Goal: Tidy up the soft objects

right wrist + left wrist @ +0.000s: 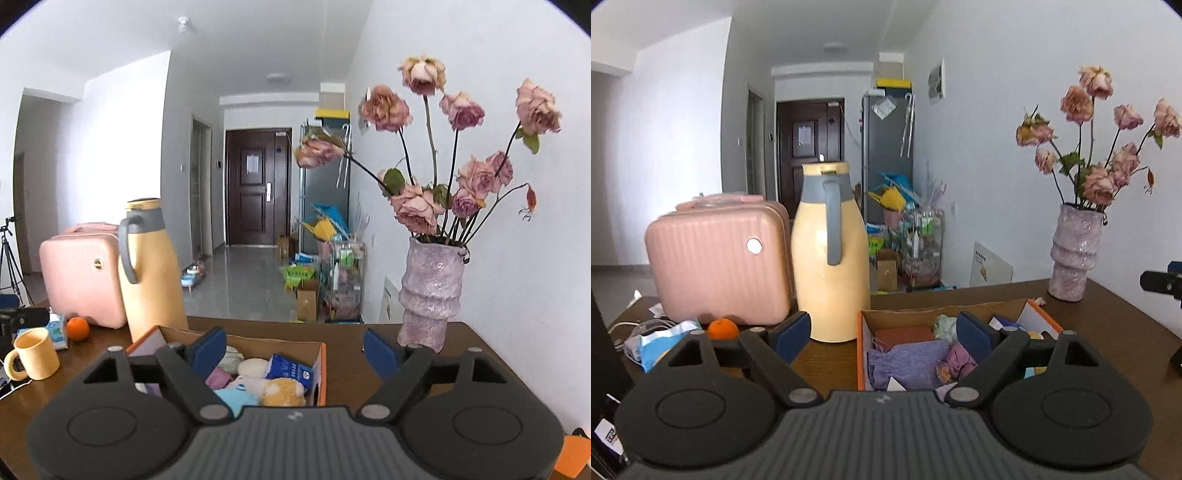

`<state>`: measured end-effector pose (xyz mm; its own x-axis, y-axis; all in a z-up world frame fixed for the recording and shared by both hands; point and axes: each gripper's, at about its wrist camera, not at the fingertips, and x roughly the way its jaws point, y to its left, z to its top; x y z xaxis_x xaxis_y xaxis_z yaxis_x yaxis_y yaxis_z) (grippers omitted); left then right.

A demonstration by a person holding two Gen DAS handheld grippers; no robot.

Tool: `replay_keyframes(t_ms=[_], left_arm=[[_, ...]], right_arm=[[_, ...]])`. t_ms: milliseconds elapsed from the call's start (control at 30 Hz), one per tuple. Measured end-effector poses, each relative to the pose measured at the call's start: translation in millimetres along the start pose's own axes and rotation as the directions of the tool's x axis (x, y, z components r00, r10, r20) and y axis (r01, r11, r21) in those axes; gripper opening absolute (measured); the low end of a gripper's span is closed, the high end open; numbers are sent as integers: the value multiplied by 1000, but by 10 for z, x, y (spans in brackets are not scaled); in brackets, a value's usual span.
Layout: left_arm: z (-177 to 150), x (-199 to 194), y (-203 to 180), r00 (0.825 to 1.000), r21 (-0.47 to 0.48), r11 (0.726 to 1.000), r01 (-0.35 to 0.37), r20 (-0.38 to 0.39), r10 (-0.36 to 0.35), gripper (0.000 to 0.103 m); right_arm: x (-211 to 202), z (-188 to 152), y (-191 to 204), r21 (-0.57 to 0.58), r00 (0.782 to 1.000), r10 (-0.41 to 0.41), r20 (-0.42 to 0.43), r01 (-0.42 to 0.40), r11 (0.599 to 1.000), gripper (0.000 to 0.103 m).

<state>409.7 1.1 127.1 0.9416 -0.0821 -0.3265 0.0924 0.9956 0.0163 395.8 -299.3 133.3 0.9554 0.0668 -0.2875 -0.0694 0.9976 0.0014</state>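
Both tools are empty with their jaws wide apart: the left tool (882, 334) and the right tool (295, 350) hang just above the near edge of the cardboard box (280, 347) on the desk (476, 354). Soft things, a purple pouch (905, 363) and plush toys (273, 391), lie inside it, below and ahead of both tools, equally near.

Both wrist cameras looked nearly level along their fingers across the worktop (1108, 325) toward the far door (258, 184) at 12 o'clock (close above the box (923, 314)); both shared the jug (831, 251), suitcase (81, 280) and vase (432, 291).
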Motion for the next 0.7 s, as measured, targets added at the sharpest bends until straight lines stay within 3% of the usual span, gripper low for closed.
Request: replay_keyframes(t_ms=[133,367,567,700], left_arm=[[-170,-301,4,997,0,1000,-25,68,25,91],[-943,-1035,29,994,-40,999,-35,103,39,92],[-1531,-1901,7,993,-6,999,-31,114,32,101],[-1787,-2427,-22,995,18,1000,-9,99,7,103]], right_arm=[[-285,-204,114,7,998,-20,57,20,1000,82],[-1037,-838,289,25,995,3,96,-6,1000,84],[-1809,-1410,514,25,997,24,68,-26,999,85],[-2314,-1716,683,-15,998,65,18,-65,998,93]])
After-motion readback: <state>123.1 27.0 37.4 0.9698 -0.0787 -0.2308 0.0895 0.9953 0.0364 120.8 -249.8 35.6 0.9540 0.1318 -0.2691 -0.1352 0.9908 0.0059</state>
